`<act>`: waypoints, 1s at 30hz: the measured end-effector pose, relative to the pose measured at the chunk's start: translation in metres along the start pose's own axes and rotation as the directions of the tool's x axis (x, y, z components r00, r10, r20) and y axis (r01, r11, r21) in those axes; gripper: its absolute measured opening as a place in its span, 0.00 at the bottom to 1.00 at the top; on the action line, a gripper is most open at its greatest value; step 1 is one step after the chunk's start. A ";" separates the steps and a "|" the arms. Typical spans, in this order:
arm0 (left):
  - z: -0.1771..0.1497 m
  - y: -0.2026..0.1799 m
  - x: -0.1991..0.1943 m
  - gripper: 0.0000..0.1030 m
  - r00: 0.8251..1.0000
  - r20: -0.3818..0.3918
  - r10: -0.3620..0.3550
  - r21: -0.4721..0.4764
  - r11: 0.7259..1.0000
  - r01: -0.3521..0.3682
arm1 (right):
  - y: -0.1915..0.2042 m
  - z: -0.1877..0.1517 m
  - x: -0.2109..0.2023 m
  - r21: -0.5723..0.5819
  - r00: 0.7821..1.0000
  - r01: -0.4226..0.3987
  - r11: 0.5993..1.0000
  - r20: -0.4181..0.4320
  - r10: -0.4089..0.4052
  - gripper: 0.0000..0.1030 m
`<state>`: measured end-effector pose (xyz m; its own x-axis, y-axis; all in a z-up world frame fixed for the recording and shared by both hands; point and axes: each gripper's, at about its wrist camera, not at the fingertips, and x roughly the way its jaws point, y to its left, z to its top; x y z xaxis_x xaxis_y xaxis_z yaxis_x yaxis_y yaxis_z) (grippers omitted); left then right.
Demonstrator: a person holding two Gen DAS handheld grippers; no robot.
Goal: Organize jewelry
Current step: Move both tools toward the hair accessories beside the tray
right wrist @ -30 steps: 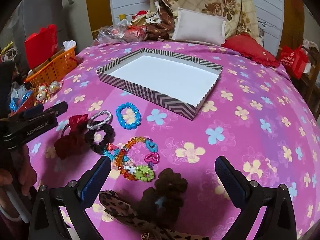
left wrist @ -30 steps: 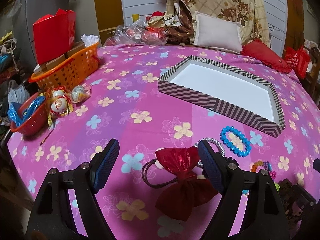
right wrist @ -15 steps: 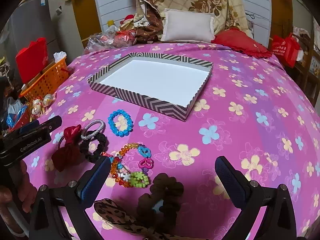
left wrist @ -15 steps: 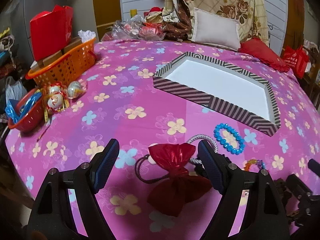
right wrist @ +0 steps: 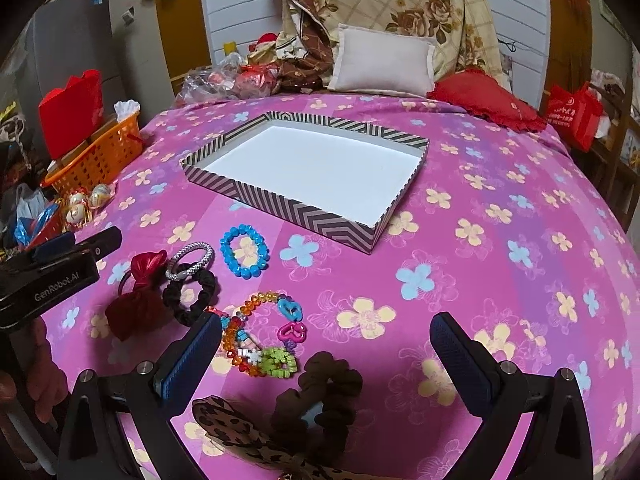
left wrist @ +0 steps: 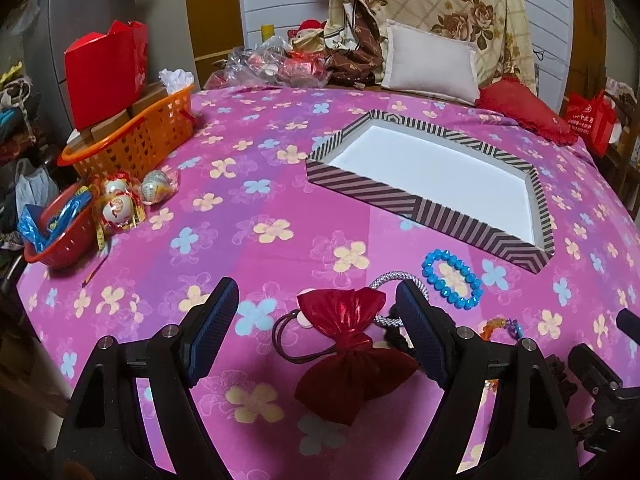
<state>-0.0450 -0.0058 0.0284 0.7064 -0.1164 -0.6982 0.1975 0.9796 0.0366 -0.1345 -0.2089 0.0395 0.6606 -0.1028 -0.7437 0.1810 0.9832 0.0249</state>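
A striped tray [left wrist: 356, 188] [right wrist: 256, 192] with a white floor sits empty on the pink flowered cloth. My left gripper [left wrist: 318, 308] is open, its jaws on either side of a red bow hair tie [left wrist: 350, 344] [right wrist: 136, 300]. Beside the bow lie a silver bracelet [right wrist: 191, 260], a blue bead bracelet [left wrist: 452, 282] [right wrist: 244, 250] and a black scrunchie [right wrist: 191, 296]. My right gripper [right wrist: 325, 340] is open above coloured bead bracelets [right wrist: 260, 340], a brown scrunchie [right wrist: 324, 396] and a leopard bow [right wrist: 240, 436].
An orange basket [left wrist: 136, 140] with a red box [left wrist: 104, 68], a red bowl [left wrist: 56, 236] and wrapped eggs [left wrist: 120, 200] stand at the left edge. Pillows [right wrist: 380, 64] and bags lie at the far side. The left gripper body [right wrist: 52, 276] shows in the right wrist view.
Both grippers have risen and pulled back a little, so the tray and the jewelry sit lower and farther in view. Both jaws stay open. Nothing was picked up.
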 end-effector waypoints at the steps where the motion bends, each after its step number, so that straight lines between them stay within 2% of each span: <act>1: -0.001 0.000 0.001 0.79 1.000 -0.003 0.003 0.000 1.000 -0.003 | 0.000 0.000 0.000 -0.003 1.000 0.001 1.000 -0.001 -0.001 1.00; 6: -0.003 0.003 0.006 0.79 1.000 -0.012 0.001 -0.006 1.000 -0.001 | 0.000 -0.002 -0.001 -0.008 1.000 0.006 1.000 -0.002 -0.007 1.00; 12: -0.004 0.004 0.006 0.79 1.000 -0.006 -0.007 -0.007 1.000 0.007 | -0.005 -0.004 -0.004 0.023 1.000 -0.029 0.999 0.003 0.029 1.00; 22: -0.010 0.004 0.010 0.79 0.998 -0.032 -0.060 -0.016 0.998 0.060 | -0.006 -0.014 -0.012 -0.016 0.999 0.023 1.000 0.024 -0.023 1.00; 30: -0.016 -0.001 0.005 0.79 0.998 -0.042 -0.037 0.009 0.999 0.038 | -0.012 -0.019 -0.013 -0.020 1.000 0.022 1.000 0.007 -0.022 1.00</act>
<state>-0.0526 -0.0049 0.0140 0.6692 -0.1458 -0.7286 0.2300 0.9731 0.0164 -0.1590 -0.2167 0.0361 0.6613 -0.1251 -0.7396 0.1809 0.9835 -0.0046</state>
